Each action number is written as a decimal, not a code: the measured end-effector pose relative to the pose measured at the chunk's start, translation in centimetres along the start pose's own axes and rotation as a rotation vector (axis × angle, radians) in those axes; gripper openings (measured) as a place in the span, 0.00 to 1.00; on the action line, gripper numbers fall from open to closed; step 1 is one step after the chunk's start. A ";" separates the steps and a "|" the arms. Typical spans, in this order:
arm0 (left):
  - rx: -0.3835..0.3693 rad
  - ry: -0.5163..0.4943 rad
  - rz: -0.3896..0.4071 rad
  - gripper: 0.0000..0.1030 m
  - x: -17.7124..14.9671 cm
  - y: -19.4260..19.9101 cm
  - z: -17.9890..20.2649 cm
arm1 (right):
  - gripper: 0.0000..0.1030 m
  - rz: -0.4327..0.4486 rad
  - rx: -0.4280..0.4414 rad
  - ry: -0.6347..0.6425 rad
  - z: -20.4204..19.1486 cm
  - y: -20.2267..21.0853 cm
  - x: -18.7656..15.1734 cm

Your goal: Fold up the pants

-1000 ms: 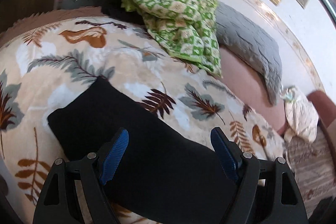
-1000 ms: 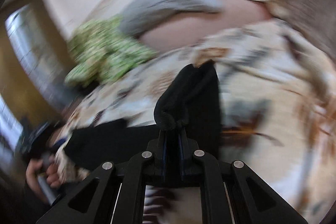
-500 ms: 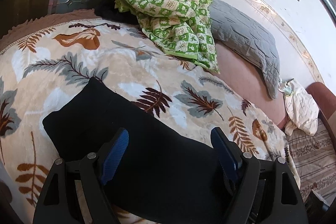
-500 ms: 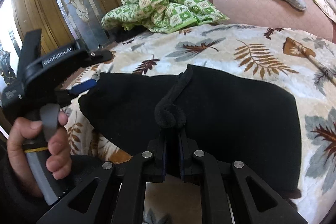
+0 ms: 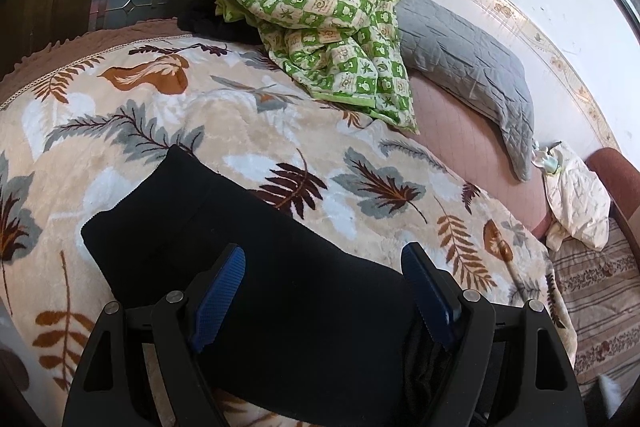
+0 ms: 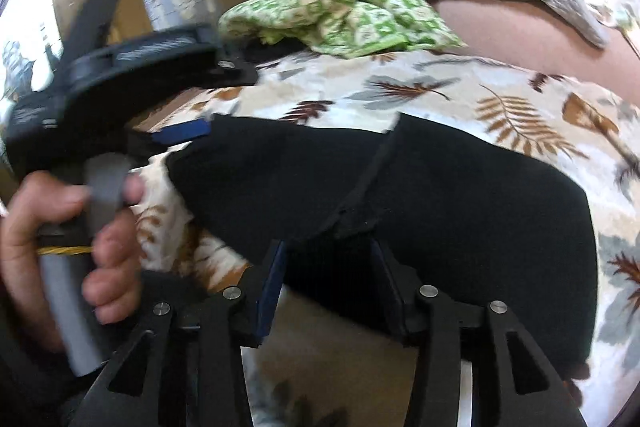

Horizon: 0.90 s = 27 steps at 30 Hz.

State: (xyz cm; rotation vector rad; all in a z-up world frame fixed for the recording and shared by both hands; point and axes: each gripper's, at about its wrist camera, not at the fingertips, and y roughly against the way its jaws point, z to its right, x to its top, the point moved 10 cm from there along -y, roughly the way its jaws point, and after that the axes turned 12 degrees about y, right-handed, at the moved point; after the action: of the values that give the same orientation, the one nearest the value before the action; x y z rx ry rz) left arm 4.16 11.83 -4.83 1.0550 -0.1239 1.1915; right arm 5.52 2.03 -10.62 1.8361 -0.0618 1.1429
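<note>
My left gripper (image 5: 324, 291) sits at the bottom of the left wrist view with its blue pads spread wide, holding nothing; the black pants (image 5: 256, 267) lie flat beneath and between them, running from the lower centre up toward the left of the frame over the leaf-print blanket (image 5: 248, 119). In the right wrist view my right gripper (image 6: 328, 267) is parted too, its pads either side of the near edge of the pants (image 6: 440, 195) without pinching the cloth, and a folded seam runs up from between them toward the frame's centre. At the left of that view my left hand (image 6: 72, 239) is wrapped round the grey handle of the other gripper, somewhat blurred. A green checked quilt (image 5: 320, 15) is bunched at the top centre, with a grey pillow (image 5: 468, 67) to its right
</note>
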 end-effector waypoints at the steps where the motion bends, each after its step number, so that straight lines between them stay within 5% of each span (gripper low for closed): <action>1: -0.002 0.005 0.002 0.78 0.1 0.1 -0.1 | 0.44 0.007 0.027 0.010 -0.6 1.0 0.6; 3: 0.000 0.017 0.003 0.78 0.1 0.0 -0.3 | 0.46 0.031 -0.043 0.039 -0.4 3.1 2.2; 4: 0.003 0.021 0.001 0.78 0.1 0.0 -0.3 | 0.55 0.029 -0.131 0.043 0.6 4.0 2.9; 5: 0.004 0.020 0.001 0.78 0.1 0.0 -0.3 | 0.72 0.005 -0.294 0.025 2.8 5.1 3.5; 7: 0.006 0.015 0.003 0.78 0.0 0.1 -0.3 | 0.84 -0.083 -0.563 -0.025 6.6 6.5 3.3; 8: 0.007 0.014 0.005 0.78 0.0 0.1 -0.2 | 0.84 -0.163 -0.737 -0.031 8.9 7.1 2.8; 12: 0.013 0.009 0.004 0.78 -0.1 0.0 -0.2 | 0.84 -0.428 -1.089 0.059 13.7 6.6 1.7; 27: 0.020 0.012 0.003 0.77 -0.1 -0.1 -0.2 | 0.84 -0.415 -0.990 -0.024 14.7 5.6 1.6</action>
State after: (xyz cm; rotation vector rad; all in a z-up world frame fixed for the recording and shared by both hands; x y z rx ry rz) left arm 4.09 11.87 -5.07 1.0654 -0.1046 1.2031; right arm 13.67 -11.11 -7.46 0.9113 -0.2088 0.6058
